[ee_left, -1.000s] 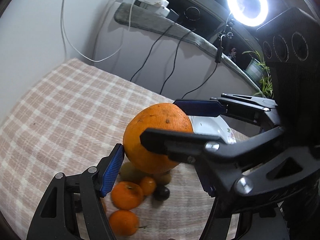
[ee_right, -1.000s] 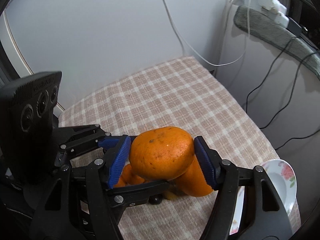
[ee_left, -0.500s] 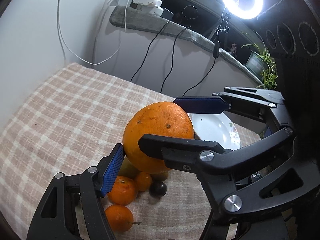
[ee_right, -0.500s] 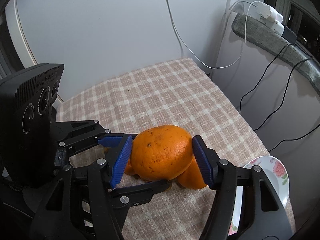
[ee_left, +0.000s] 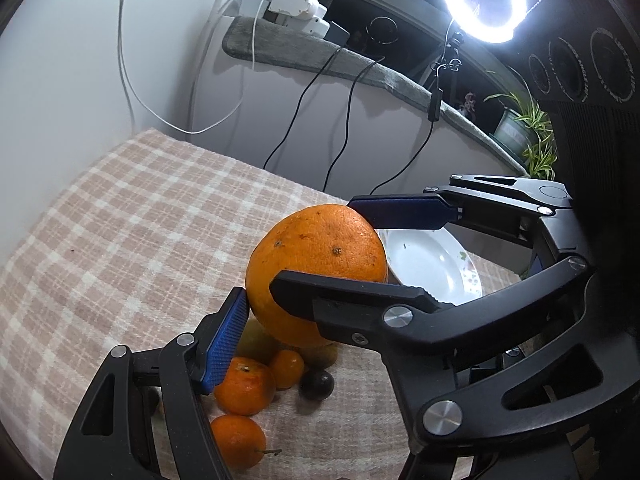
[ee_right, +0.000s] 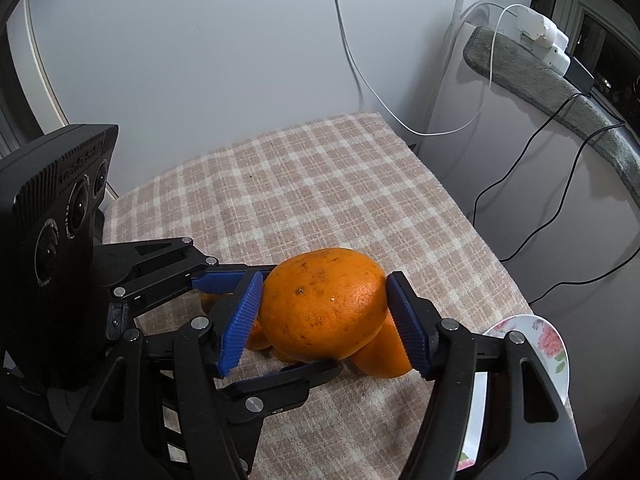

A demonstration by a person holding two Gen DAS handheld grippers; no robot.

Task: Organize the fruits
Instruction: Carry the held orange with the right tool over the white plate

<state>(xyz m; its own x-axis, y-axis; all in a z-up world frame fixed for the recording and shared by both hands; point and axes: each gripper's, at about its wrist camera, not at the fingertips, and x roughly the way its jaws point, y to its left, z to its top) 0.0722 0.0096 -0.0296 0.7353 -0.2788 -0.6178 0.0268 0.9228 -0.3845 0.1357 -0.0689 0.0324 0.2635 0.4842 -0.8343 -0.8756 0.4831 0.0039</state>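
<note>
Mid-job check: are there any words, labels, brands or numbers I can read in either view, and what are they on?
No text can be read for certain.
Black camera box: raised lettering near its top edge, too blurred to read.
Lens rings: fine white print around them, too small to read.
Plate: painted flowers only, no words.
White chargers: no print visible.

big orange (ee_left: 316,264) above small fruits (ee_left: 244,388) on the cloth (ee_left: 120,240) — plate (ee_left: 432,264) right of them.

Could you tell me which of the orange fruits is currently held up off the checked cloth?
The big orange, by far the largest, clamped between both grippers' blue pads. The small mandarins lie on the cloth beneath it.
</note>
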